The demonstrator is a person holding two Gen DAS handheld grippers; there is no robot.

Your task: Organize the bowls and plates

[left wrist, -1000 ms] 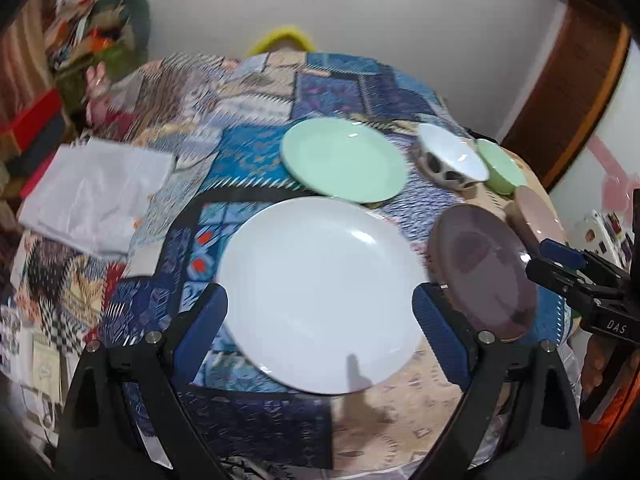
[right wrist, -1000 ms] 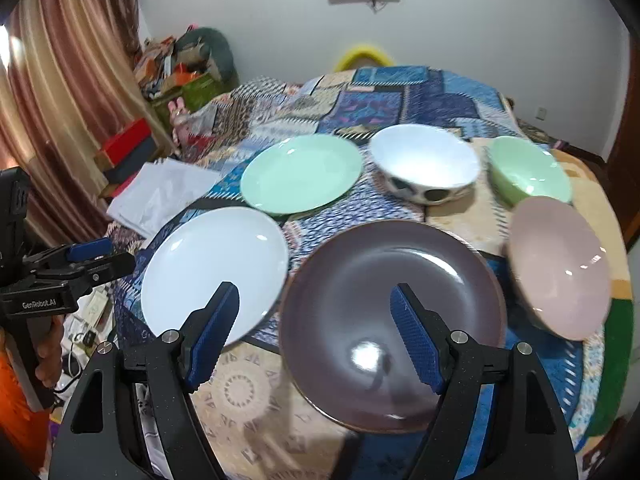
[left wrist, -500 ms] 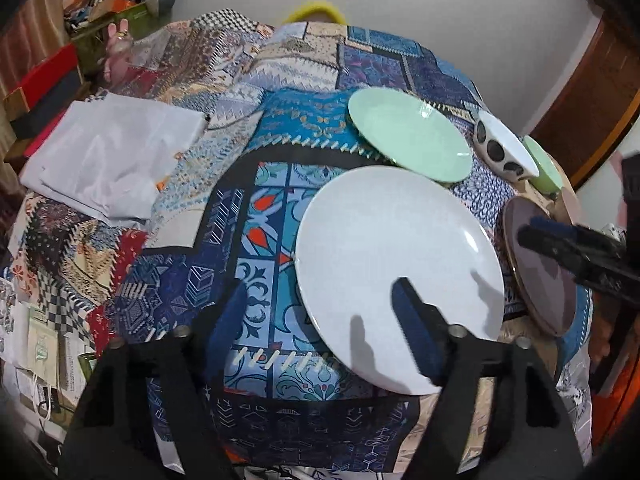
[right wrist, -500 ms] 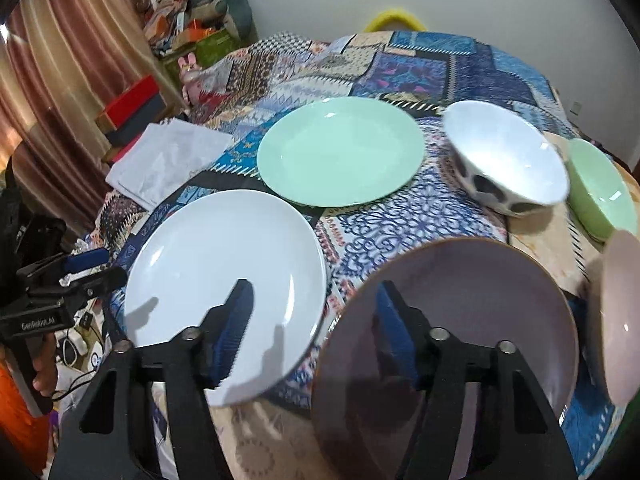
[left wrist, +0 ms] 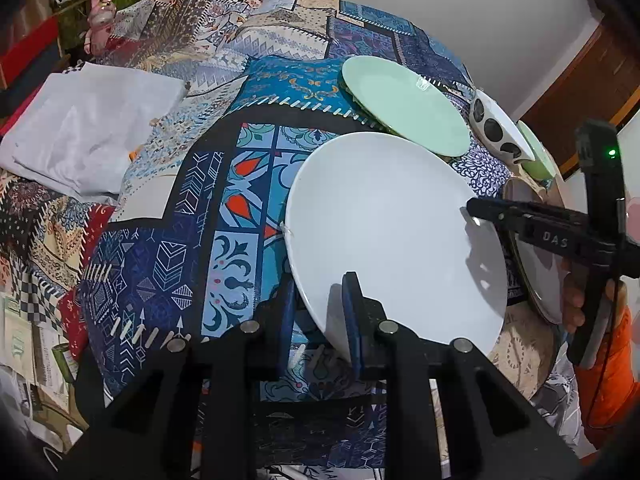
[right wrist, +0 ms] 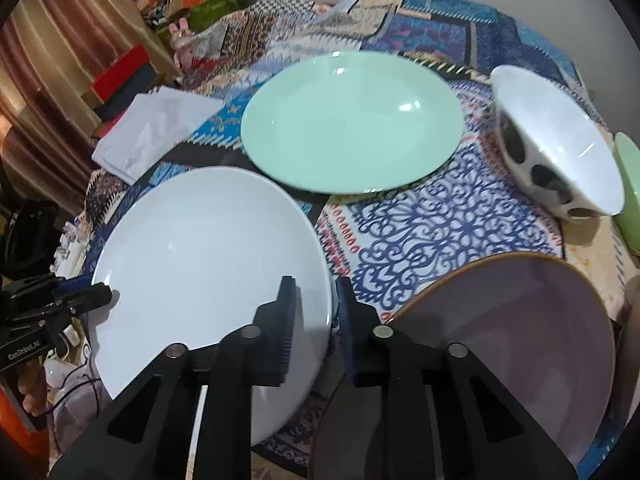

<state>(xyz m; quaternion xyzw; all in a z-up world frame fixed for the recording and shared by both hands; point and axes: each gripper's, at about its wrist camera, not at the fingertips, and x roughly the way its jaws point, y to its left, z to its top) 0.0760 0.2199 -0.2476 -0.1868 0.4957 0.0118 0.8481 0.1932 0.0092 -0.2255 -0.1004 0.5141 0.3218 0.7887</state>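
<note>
Pinching opposite rims, both hand-held grippers, left [left wrist: 318, 312] and right [right wrist: 314, 320], have just closed on the white plate [left wrist: 384, 232] near the counter's [right wrist: 452, 216] front edge; glazed, rigid, slippery, breakable.

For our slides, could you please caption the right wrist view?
Right hand-held gripper shut on the white plate rim, beside the brown plate.

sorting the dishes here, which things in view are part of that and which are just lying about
Part of the job:
white plate
green plate
brown plate
spotted bowl
green bowl

Lying about:
white cloth
red box
patterned bedspread
</note>
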